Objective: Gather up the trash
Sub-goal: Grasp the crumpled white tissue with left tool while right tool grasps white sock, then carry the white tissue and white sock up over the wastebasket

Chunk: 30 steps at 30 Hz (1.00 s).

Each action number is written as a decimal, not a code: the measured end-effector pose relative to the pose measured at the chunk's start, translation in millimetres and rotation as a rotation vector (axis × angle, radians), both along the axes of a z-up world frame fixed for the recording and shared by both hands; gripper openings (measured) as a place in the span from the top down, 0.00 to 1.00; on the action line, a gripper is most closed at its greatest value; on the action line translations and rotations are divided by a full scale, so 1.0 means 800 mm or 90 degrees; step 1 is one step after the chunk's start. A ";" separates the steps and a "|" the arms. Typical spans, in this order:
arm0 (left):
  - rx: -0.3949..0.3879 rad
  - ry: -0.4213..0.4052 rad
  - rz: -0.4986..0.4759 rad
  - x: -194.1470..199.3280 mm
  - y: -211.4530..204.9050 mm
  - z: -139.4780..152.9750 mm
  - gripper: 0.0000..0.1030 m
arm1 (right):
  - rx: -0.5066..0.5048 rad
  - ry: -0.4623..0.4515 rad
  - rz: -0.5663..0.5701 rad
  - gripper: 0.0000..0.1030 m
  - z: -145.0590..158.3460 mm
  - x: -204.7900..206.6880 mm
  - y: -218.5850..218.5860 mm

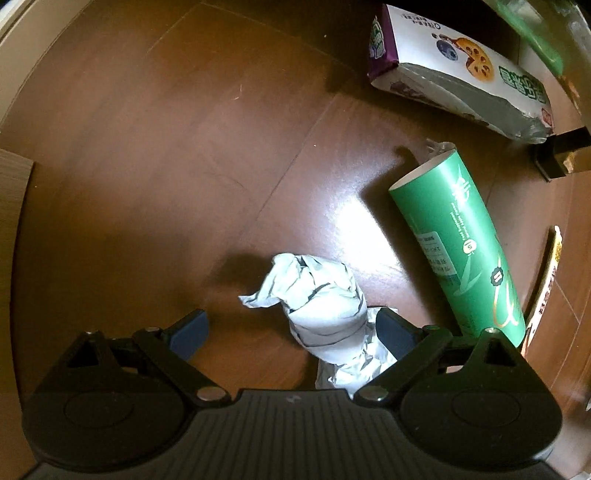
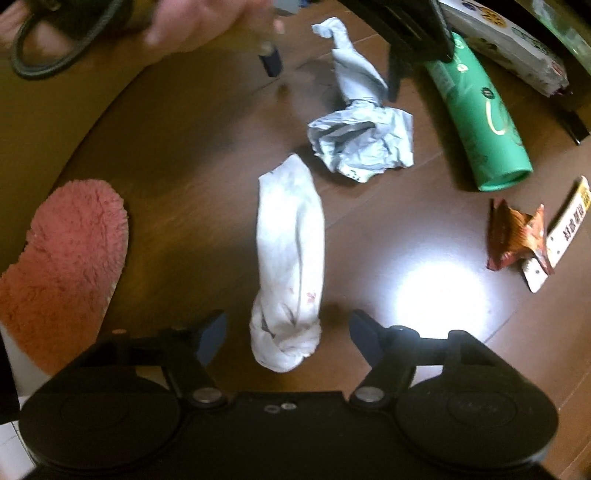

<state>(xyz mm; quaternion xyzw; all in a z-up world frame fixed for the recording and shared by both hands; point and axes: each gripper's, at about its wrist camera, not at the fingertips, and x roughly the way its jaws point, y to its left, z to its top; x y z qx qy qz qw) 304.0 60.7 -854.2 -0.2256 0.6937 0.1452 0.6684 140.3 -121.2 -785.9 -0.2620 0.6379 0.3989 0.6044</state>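
Note:
My left gripper is open just above the brown floor, its jaws either side of a crumpled grey-white paper wad; the right finger is close against it. The same wad shows in the right wrist view, with the left gripper's body above it. My right gripper is open, jaws wide around the toe end of a white sock lying on the floor. A green tube can lies right of the wad; it also shows in the right wrist view.
A purple-and-white snack box lies beyond the can. A crumpled orange-brown wrapper and a flat white packet lie right. A pink fuzzy slipper lies left. A dark shoe and a hand are at the top.

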 end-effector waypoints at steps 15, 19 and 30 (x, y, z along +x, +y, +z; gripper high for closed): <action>0.020 0.003 -0.028 -0.002 -0.008 0.032 0.61 | -0.001 -0.018 0.013 0.82 0.006 -0.011 -0.005; 0.016 0.004 -0.019 -0.012 -0.002 0.070 0.61 | -0.002 -0.006 -0.025 0.83 0.033 -0.006 -0.021; 0.016 -0.029 0.011 -0.025 0.023 0.261 0.61 | 0.022 -0.050 -0.082 0.83 0.198 0.033 -0.048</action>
